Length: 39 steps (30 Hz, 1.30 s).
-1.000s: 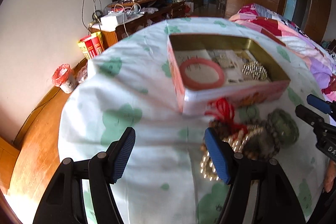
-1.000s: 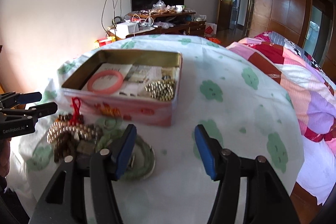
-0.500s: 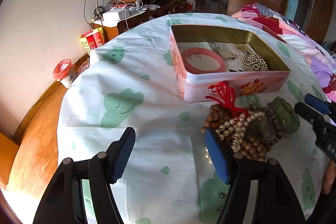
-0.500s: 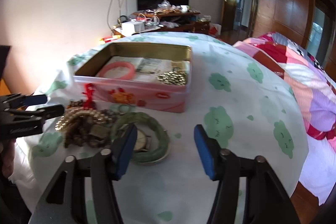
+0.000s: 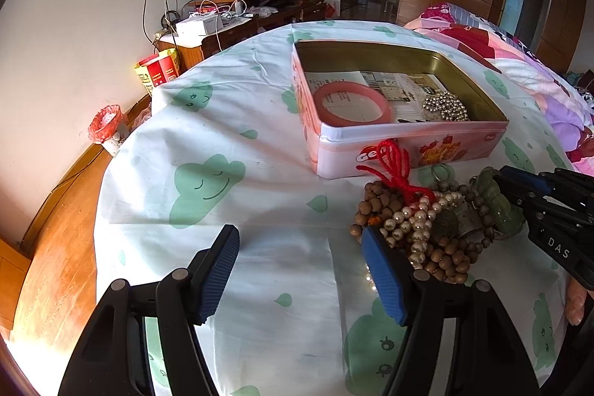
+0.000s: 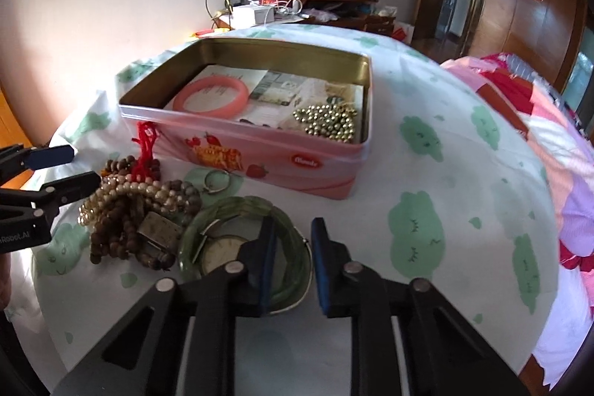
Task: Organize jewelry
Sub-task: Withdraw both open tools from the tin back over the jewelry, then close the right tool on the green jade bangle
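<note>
**Right gripper closing on the green bangle beside the tin**

My right gripper (image 6: 291, 260) has just been narrowing; its jaws now straddle the near-right rim of the green bangle (image 6: 237, 206), which lies on the counter (image 6: 427, 173) at 6 o'clock from the pink tin (image 6: 267, 151). Whether the pads already press the rim I cannot tell. My left gripper (image 5: 300, 270) stands wide and empty, at 9 o'clock from the bead heap (image 5: 419, 225).

Risks, as I judge them: the bangle's smooth, curved rim may slip from the pads; a watch (image 6: 222, 249) lying inside the ring could be dragged along on lifting; strands touching at 10 o'clock might snag.

Clearance: the tin's near wall rises close at 12 o'clock, so the lift must clear its rim. Inside, free floor lies between the pink bangle (image 6: 211, 95) and gold beads (image 6: 326, 121). Open cloth extends toward 3 o'clock.
</note>
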Tool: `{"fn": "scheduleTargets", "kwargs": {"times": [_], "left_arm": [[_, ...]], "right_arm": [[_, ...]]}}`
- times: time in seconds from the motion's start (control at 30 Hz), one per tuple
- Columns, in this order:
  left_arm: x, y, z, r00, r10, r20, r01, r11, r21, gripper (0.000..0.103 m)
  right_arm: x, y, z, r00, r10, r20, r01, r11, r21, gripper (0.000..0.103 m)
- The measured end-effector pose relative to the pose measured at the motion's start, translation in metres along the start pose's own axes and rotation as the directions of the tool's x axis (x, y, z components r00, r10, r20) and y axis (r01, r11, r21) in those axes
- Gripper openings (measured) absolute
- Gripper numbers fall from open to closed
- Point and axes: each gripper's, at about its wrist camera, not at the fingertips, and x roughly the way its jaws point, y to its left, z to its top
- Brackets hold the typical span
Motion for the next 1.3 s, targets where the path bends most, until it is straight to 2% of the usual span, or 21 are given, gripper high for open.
{"fn": "scheduleTargets", "kwargs": {"times": [0.13,0.2,0.33,0.57,0.83,0.97,1.3], "left_arm": [[-0.001,-0.001,0.000,1.000,-0.003,0.003,0.003,1.000,0.001,0.069],[-0.002,-0.002,0.001,1.000,-0.005,0.006,0.005,1.000,0.003,0.069],[-0.007,-0.005,0.002,1.000,-0.018,0.016,0.018,1.000,0.012,0.069],[-0.009,-0.008,0.003,0.999,-0.042,0.017,0.041,0.999,0.019,0.069],[-0.012,-0.017,0.001,0.998,-0.065,0.018,0.064,0.997,0.042,0.069],[-0.015,-0.023,0.000,0.997,-0.077,0.017,0.075,0.995,0.063,0.059],[-0.029,-0.038,-0.002,0.996,-0.087,0.031,0.083,0.990,0.111,0.059]], "right_arm": [[-0.007,0.004,-0.004,1.000,-0.002,0.031,0.003,1.000,-0.029,0.009],[-0.013,0.003,-0.007,0.998,0.030,0.050,-0.029,0.999,-0.013,0.009],[-0.021,0.000,-0.006,0.995,0.029,0.094,-0.030,0.999,0.015,0.009],[-0.038,-0.017,-0.007,0.988,-0.019,0.152,0.006,0.996,0.088,0.009],[-0.031,-0.025,-0.019,0.991,-0.041,0.129,0.026,0.993,0.115,0.009],[-0.029,-0.022,-0.024,0.991,-0.037,0.127,0.023,0.994,0.109,0.009],[-0.033,-0.020,-0.028,0.990,-0.033,0.136,0.018,0.994,0.111,0.009]]}}
